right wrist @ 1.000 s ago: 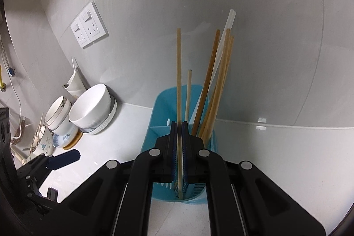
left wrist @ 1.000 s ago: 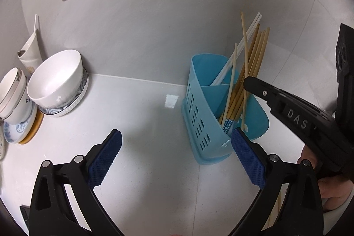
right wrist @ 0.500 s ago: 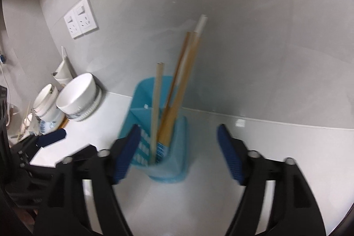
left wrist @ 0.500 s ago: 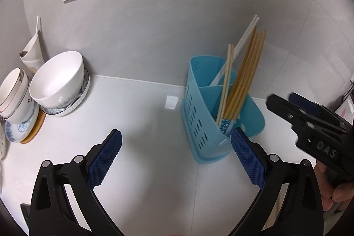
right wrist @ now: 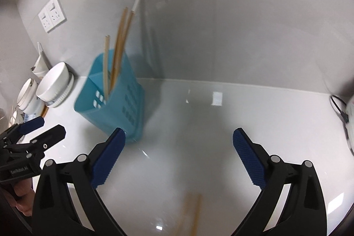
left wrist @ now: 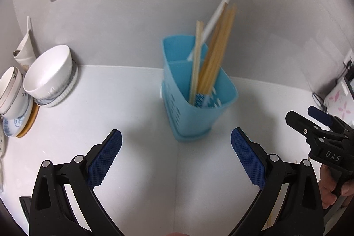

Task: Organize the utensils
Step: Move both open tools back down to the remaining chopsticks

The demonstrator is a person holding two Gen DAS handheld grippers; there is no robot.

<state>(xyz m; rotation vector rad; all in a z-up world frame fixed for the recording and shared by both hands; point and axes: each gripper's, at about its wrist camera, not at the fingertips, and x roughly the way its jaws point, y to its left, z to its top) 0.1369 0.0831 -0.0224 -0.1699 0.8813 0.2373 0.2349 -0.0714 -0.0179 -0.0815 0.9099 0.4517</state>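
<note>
Since my right gripper is opening wide with nothing in it, next up is the blurry chopsticks on the counter below — I'd straddle one squarely, then drop it in the blue holder. Left gripper — open, empty.

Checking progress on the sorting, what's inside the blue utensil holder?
The blue utensil holder holds upright wooden chopsticks and one white chopstick; their lower ends are hidden by its walls.

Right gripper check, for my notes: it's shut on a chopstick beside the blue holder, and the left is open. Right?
Not quite. The right gripper grips nothing: its jaws are opening, with only counter between them, as the right wrist view shows. The left gripper is open, and the holder stands beside.
</note>
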